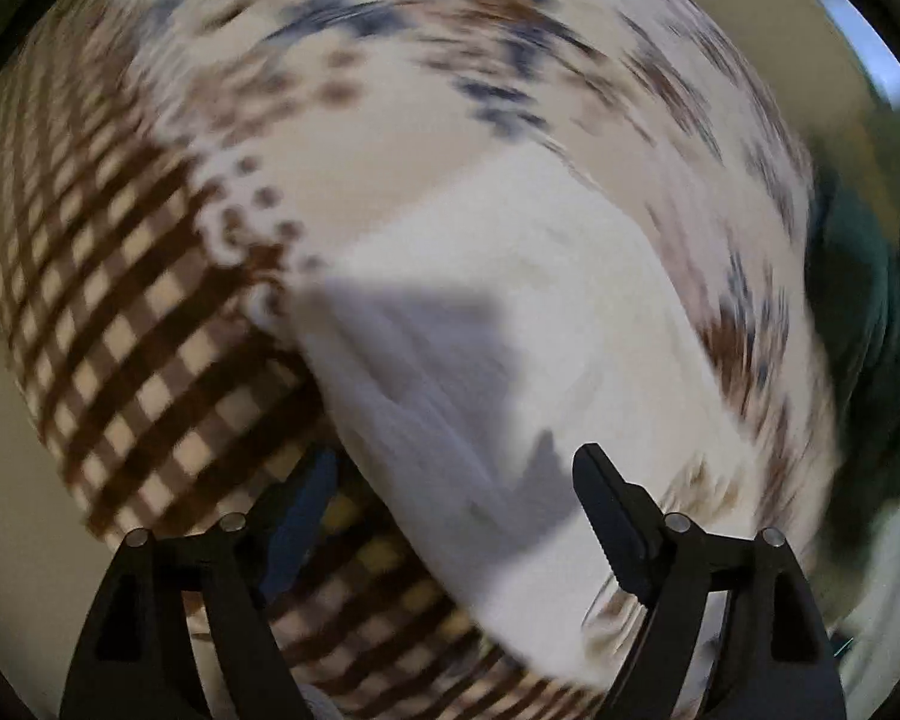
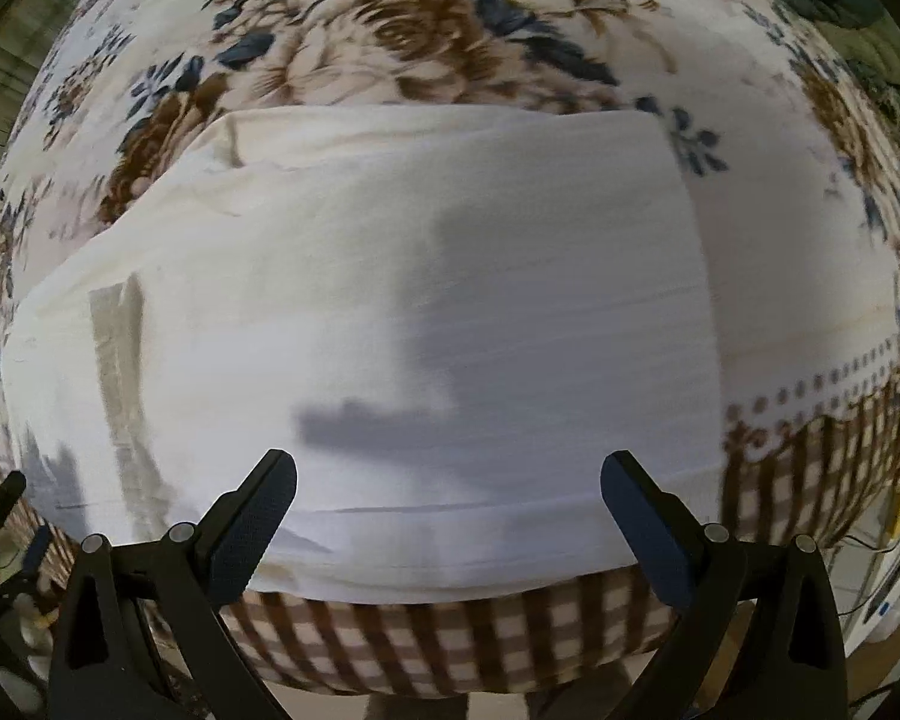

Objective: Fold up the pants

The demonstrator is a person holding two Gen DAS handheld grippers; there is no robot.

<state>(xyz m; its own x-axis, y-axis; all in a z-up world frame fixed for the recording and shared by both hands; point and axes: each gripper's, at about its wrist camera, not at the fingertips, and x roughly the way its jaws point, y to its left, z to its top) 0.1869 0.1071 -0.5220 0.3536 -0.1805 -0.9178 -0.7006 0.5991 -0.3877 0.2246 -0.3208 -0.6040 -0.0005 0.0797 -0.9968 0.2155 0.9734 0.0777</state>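
1. The white pants [image 2: 390, 300] are laid folded near the blanket's [image 2: 402, 42] checked front edge, with flowered cloth bare beyond them.
2. The right gripper [image 2: 449, 516] is held spread and empty over the pants' near edge.
3. The left gripper [image 1: 450, 498] is likewise released; its view is blurred.
4. The blanket's corners are cut off.
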